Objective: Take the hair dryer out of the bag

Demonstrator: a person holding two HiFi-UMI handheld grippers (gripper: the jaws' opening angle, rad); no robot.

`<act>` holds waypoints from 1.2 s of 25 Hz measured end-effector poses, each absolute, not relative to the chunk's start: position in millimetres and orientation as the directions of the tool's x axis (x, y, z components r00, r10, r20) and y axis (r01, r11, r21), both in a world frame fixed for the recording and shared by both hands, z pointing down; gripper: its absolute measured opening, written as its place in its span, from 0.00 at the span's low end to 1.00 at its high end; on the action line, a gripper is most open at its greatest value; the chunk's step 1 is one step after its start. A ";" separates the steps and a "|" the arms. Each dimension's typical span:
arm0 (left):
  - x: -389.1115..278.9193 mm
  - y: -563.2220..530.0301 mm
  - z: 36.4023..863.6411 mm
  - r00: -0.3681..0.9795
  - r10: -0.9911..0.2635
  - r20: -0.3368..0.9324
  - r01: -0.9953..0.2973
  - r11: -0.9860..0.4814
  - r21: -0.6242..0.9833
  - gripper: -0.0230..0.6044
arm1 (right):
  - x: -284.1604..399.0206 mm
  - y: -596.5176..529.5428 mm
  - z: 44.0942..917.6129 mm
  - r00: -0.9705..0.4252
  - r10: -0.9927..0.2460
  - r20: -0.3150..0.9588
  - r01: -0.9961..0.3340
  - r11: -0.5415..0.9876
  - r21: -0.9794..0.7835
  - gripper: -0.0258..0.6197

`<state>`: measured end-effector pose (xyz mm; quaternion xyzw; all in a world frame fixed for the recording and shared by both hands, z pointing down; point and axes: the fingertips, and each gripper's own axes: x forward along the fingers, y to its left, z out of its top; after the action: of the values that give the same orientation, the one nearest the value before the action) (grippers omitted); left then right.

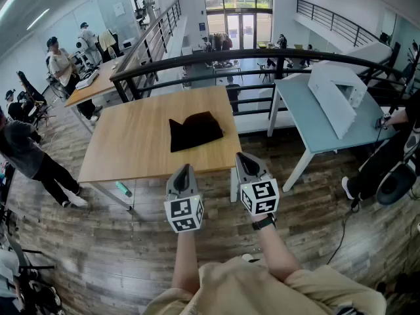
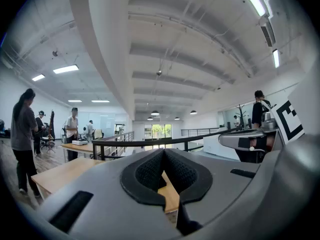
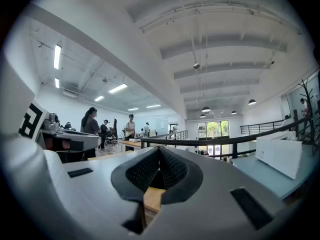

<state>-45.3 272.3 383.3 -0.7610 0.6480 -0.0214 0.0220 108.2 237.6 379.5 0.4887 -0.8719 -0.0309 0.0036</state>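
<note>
A black cloth bag [image 1: 195, 130] lies closed and a little crumpled near the middle of the wooden table [image 1: 131, 149]. The hair dryer is not visible; the bag hides whatever is inside. My left gripper [image 1: 183, 170] is held level at the table's near edge, its jaws shut on nothing. My right gripper [image 1: 246, 160] hovers just off the table's near right corner, also shut and empty. Both point toward the bag from well short of it. In the left gripper view [image 2: 163, 156] and the right gripper view [image 3: 159, 154] the dark pads meet, with only tabletop beyond.
A black railing [image 1: 262, 56] runs behind the table. A light blue table [image 1: 315, 120] with a white box [image 1: 336, 97] stands to the right. Another wooden table [image 1: 98, 84] and several people [image 1: 26, 153] are at the left. A small teal object [image 1: 123, 189] lies on the floor by the table's leg.
</note>
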 end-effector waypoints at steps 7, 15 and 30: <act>-24.9 263.5 377.9 0.140 -0.990 -0.005 -0.988 -0.139 -0.070 0.05 | 138.6 225.5 377.1 -0.515 -0.856 -0.037 -0.857 0.515 0.029 0.06; 9.9 264.5 376.1 0.110 -0.994 -0.004 -0.992 -0.109 -0.060 0.05 | 174.8 225.0 379.3 -0.537 -0.843 -0.028 -0.844 0.536 0.033 0.06; 10.6 239.4 409.3 0.063 -0.996 0.069 -0.994 -0.069 -0.081 0.05 | 152.4 192.9 418.0 -0.637 -0.769 0.053 -0.770 0.637 -0.025 0.06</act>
<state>10.6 239.4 409.3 -0.7291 0.6823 -0.0528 0.0061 152.4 192.9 418.0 0.4254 -0.9045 0.0225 0.0186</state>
